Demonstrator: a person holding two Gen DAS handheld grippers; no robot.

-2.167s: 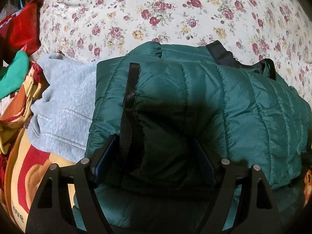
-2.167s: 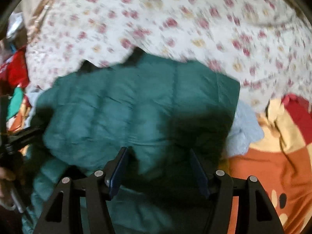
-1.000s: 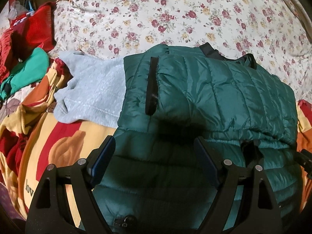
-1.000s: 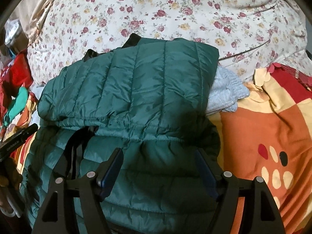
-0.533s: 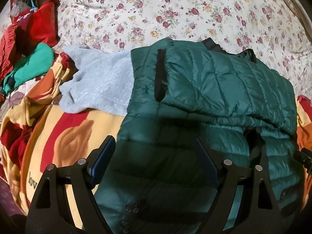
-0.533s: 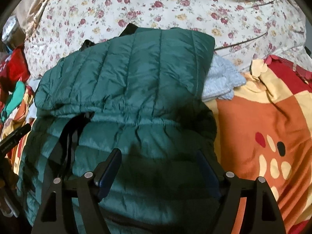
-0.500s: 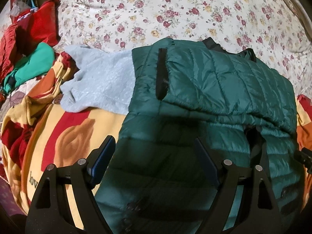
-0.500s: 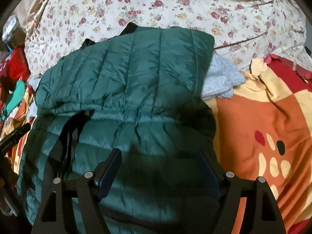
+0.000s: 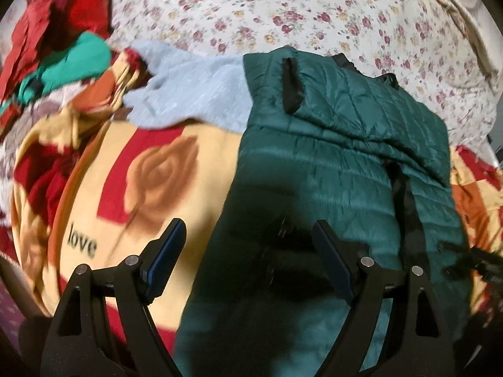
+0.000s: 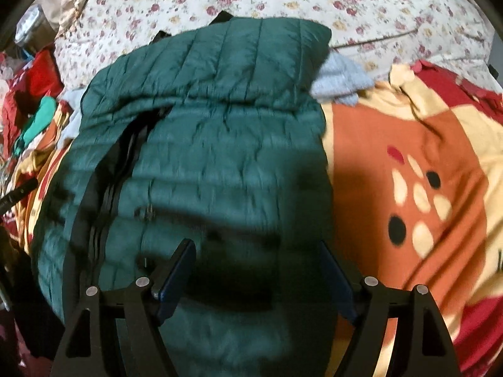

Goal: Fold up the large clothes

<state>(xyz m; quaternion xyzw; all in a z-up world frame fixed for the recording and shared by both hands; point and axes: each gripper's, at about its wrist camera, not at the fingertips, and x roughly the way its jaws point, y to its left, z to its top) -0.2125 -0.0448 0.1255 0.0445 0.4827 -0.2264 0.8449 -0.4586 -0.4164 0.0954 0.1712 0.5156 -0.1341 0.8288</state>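
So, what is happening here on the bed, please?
A person with a gripper in each hand is folding a green puffer jacket that lies on the patterned blanket. Its far part is already folded over onto the rest. Both the left gripper and the right gripper are open above the near part of the jacket and hold nothing. A grey sweater lies partly under the jacket's far end, on the floral quilt.

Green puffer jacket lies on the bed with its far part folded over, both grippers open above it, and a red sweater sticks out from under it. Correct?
Nearly. The garment under the green puffer jacket is a light grey sweater, not red, as the left wrist view shows. The rest stands: left gripper and right gripper are open.
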